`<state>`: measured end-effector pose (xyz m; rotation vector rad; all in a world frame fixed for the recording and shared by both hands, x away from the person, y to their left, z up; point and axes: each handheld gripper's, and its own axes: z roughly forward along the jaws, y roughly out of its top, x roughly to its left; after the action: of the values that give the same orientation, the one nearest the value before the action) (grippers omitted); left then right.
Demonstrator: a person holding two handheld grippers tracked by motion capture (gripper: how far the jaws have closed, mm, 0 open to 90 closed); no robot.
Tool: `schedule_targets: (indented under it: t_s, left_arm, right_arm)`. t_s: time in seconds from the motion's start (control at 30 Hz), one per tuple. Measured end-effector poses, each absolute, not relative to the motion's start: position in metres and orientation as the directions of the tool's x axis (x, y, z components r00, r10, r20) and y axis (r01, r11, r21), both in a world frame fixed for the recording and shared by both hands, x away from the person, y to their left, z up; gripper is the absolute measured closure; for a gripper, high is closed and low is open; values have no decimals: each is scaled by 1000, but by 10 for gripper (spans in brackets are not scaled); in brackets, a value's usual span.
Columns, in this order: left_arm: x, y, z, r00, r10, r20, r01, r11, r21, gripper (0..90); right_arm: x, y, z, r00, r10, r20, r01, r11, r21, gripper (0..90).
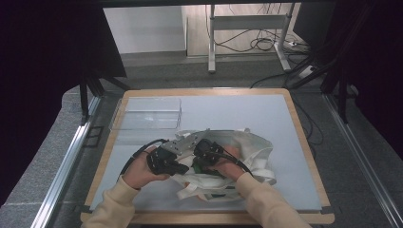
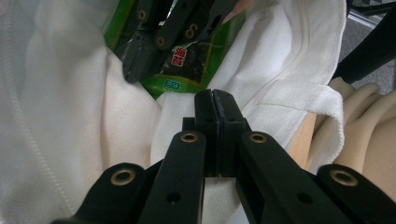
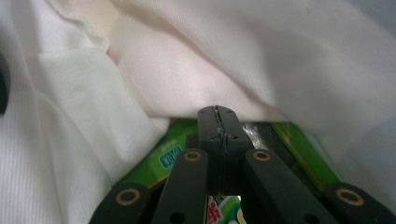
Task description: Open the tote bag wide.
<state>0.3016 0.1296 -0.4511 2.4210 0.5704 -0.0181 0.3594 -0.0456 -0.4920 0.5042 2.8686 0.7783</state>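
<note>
White cloth bag (image 1: pixel 247 152) showing centre frame; green packet (image 2: pixel 187 60) with red lettering peeking inside; my jaws showing black.

Table (image 1: pixel 266 111): pale grey top with light wooden edging, rectangular, set on a grey floor.

Clear plastic box (image 1: pixel 148 114): empty-looking, lidless, at the far left corner of the table, long side parallel to the far edge.

White cloth bag (image 1: pixel 247 152): crumpled, lying at the near middle of the table, straps trailing toward the near edge, mouth open; well apart from the clear plastic box. Green packet (image 2: pixel 198 60) inside the bag's mouth, printed label partly visible.
</note>
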Motion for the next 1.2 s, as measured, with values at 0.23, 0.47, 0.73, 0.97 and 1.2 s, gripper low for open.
schedule_targets:
  t_s: [0.23, 0.47, 0.73, 0.97, 1.2]
  left_arm:
    - [302, 131, -451, 909, 386, -156, 401, -709, 580, 900]
    - [302, 131, -452, 905, 393, -165, 411, -700, 585, 900]
    - [302, 132, -451, 908, 387, -163, 404, -702, 586, 900]
    - [302, 132, -452, 905, 391, -170, 411, -694, 592, 900]
    - [302, 133, -452, 904, 390, -173, 412, -692, 593, 900]
  right_arm:
    - [363, -29, -492, -933, 357, -38, 285, 803, 524, 888]
    - [367, -16, -493, -925, 379, -34, 306, 792, 529, 889]
    - [359, -42, -470, -921, 387, -52, 297, 782, 548, 889]
    - [350, -89, -449, -910, 414, -35, 338, 787, 515, 888]
    - [327, -100, -458, -934, 355, -30, 304, 839, 451, 888]
